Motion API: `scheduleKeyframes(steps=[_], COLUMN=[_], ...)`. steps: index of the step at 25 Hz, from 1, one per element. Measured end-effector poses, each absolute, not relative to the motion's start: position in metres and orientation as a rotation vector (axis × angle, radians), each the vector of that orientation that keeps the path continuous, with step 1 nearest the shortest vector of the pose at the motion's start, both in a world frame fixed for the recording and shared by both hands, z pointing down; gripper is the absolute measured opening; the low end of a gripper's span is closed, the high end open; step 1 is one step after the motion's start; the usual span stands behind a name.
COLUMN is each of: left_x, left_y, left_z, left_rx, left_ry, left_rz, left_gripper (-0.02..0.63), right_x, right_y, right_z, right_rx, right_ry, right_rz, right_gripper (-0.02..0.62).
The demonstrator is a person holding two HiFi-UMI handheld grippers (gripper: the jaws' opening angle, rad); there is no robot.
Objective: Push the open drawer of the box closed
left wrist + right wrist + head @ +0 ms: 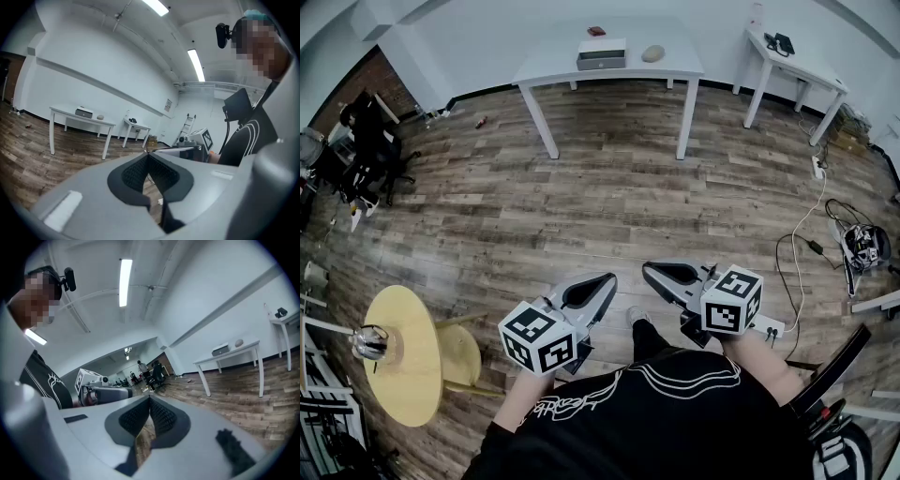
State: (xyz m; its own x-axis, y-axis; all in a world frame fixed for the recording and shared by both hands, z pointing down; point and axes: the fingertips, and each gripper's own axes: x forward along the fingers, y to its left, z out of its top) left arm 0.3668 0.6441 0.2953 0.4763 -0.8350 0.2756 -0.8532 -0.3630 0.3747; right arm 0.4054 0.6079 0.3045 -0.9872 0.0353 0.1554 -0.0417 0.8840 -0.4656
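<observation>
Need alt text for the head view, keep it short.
Looking down, a person holds the left gripper and right gripper, both shut and empty, above a wood floor. Across the room, a white table carries the box. A round yellow table stands at lower left.

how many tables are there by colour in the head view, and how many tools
white table: 2, the box table and the side table
yellow table: 1
tool: 2, the left tool and the right tool
total: 5
</observation>
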Motion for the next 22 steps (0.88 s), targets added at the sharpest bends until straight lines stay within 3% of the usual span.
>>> scheduleKeyframes(steps=[10, 22], left_x=[0.258, 0.162], left_y=[0.43, 0.319], left_z=[0.293, 0.295], left_rx=[2.201, 2.185], left_ry=[-1.501, -1.501], left_rz=[0.125, 0.019], left_gripper=[0.008, 0.008], right_x=[0.302, 0.225], right_y=[0.395, 0.279], right_z=[0.299, 0.304], right_rx=[-0.078, 0.008], right_ry=[-2.916, -2.923], right_rz=[0.754, 0.674], right_gripper=[0.009, 0.009])
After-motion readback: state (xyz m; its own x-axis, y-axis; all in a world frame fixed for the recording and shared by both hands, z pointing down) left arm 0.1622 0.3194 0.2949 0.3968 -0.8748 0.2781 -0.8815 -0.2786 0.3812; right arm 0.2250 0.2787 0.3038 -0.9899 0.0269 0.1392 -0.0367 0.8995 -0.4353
